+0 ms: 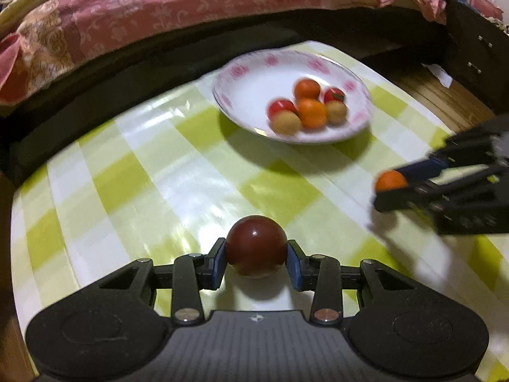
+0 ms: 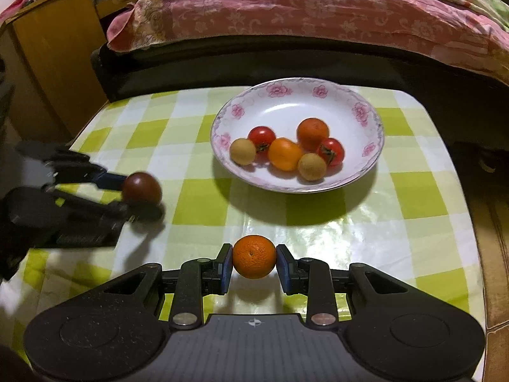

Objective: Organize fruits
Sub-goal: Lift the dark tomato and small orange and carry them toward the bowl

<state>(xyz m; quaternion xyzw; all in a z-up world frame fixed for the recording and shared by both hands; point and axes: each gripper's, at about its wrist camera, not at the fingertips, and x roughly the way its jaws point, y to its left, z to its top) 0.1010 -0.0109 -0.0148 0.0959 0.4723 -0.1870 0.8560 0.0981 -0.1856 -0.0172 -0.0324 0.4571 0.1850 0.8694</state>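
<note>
My left gripper [image 1: 256, 250] is shut on a dark red round fruit [image 1: 256, 242], held just above the green-and-white checked tablecloth [image 1: 133, 165]. My right gripper [image 2: 254, 256] is shut on a small orange [image 2: 254, 262], its blue pads pressing both sides. In the left wrist view the right gripper [image 1: 386, 189] and its orange [image 1: 390, 180] show at the right, blurred. In the right wrist view the left gripper [image 2: 135, 192] and the dark fruit [image 2: 142, 188] show at the left. Ahead of both stands a white plate with pink flowers [image 2: 286, 84] [image 1: 241, 73], holding several small fruits: two orange ones, two red tomatoes, two tan ones.
A bed with a pink flowered quilt [image 2: 302, 12] runs behind the table, its dark frame [image 2: 222, 63] close to the table's far edge. A wooden cabinet [image 2: 47, 63] stands at the back left. A wooden floor [image 1: 445, 95] lies beyond the table's right edge.
</note>
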